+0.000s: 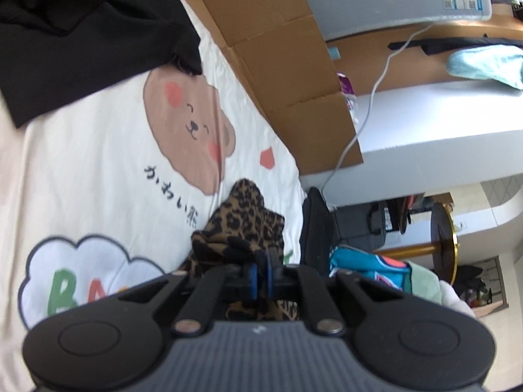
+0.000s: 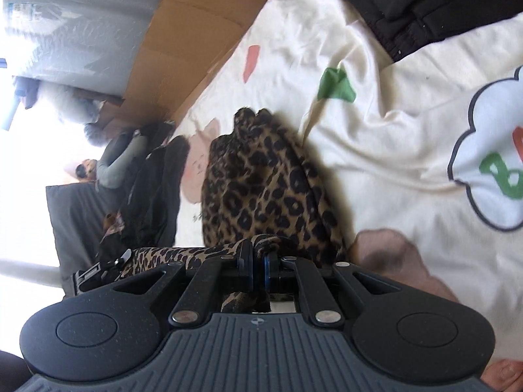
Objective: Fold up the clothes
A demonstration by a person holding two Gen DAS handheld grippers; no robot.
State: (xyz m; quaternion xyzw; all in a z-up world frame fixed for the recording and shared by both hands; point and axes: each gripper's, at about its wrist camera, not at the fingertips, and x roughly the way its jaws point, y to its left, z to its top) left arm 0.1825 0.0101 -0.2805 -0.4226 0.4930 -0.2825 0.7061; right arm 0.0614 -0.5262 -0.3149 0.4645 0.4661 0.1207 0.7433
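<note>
Left wrist: left tool point(image 1: 261, 272) tilted down, pinching leopard-print garment point(image 1: 238, 225)

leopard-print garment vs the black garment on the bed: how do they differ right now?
Pattern: the leopard-print garment is tan with black spots; the black garment is plain black.
Handling: both tools, left and right, are shut on the leopard-print garment; nothing touches the black garment.
Pose: the leopard-print garment is bunched and lifted at the pinched edges; the black garment lies at the far edge of the bedsheet.
Shared: both rest on that bedsheet.
</note>
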